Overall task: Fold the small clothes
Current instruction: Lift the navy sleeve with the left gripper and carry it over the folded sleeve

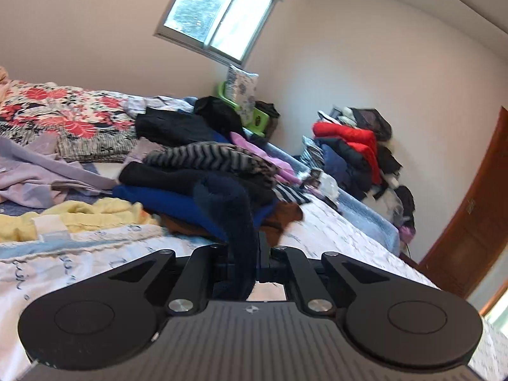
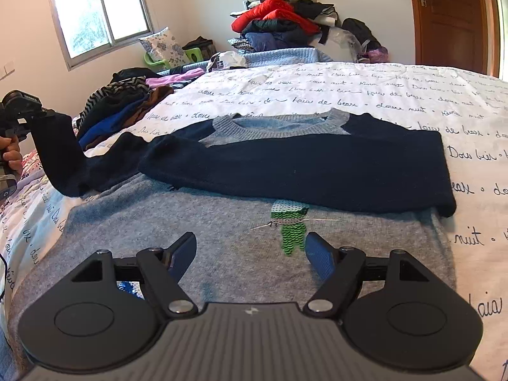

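My left hand-held gripper (image 1: 254, 254) is raised off the bed at its left side, clamped on the navy sleeve (image 2: 60, 155) of the sweater (image 2: 247, 222); from the right wrist camera I see that sleeve pulled up and away from the body. My right hand-held gripper (image 2: 250, 254) hovers low over the sweater's grey front, jaws spread and holding nothing.

The bed (image 2: 381, 95) carries a white cover printed with script. A stack of clothes (image 1: 203, 184) sits near its far left, a heap of jackets (image 2: 279, 22) beyond the far edge, a window (image 2: 98, 9) in the left wall and a wooden door (image 2: 451, 16) at right.

The sweater lies flat, collar (image 2: 273, 123) pointing away from me, long axis running from my right gripper toward the far edge; its other navy sleeve is folded across the chest.
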### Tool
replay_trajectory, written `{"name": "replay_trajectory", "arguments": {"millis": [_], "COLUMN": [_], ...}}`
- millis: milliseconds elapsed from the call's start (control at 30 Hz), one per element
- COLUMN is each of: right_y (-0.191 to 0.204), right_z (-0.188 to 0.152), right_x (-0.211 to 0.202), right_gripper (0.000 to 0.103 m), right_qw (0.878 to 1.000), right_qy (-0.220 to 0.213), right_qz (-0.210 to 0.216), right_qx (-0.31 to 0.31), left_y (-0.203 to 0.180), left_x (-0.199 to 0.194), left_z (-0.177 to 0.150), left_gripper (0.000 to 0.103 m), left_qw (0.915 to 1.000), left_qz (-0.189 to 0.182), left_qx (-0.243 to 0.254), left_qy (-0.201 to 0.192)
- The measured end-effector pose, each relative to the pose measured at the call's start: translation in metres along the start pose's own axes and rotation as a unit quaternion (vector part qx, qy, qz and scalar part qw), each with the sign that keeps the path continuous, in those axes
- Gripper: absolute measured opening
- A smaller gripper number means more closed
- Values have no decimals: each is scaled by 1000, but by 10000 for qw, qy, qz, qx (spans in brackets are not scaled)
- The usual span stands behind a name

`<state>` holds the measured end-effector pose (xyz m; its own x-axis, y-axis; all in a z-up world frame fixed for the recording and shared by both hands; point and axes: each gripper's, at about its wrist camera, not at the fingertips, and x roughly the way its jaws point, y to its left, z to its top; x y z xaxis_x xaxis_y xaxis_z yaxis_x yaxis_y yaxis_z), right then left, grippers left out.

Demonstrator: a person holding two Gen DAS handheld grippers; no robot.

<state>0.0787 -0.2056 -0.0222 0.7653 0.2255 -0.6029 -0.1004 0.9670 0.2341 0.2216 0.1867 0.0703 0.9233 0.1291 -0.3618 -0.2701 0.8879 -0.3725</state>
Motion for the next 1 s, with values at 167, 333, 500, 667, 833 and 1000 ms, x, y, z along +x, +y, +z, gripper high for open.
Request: {"name": "replay_trajectory", "arguments": {"millis": [167,333,500,667,833,1000], "right_y": [-9,-11,-14,-20,-25,-30], "right_z": [-1,-2,0,-1,-3,-8], "right_x": [1,-2,-6,-8,-9,-11], "right_gripper": [76,76,76,76,76,76], "right_qw": [9998,9998,9998,9996,9992,9989], "right_qy": [40,22,-16,-35,-68,-66], "right_qz": [-71,-67,-66,-53,-43,-46], "right_qx": [159,160,177,280,383,469], "left_y": [-46,-81,-97,-107,-116,-128], "left_x": [-12,-13,-7,-9,-11,-17], "left_z": [-32,-60,-76,-83,-85,-86], "left_gripper": [7,7,7,7,7,8], "left_qw": [9966,9902,9868,9824,9803,9777], "left_qz": [-120,-212,-199,-178,-198,-249], "left_qx": [810,1379,1586,1849,1953,2084], "left_qy": [63,107,267,207,193,92]}}
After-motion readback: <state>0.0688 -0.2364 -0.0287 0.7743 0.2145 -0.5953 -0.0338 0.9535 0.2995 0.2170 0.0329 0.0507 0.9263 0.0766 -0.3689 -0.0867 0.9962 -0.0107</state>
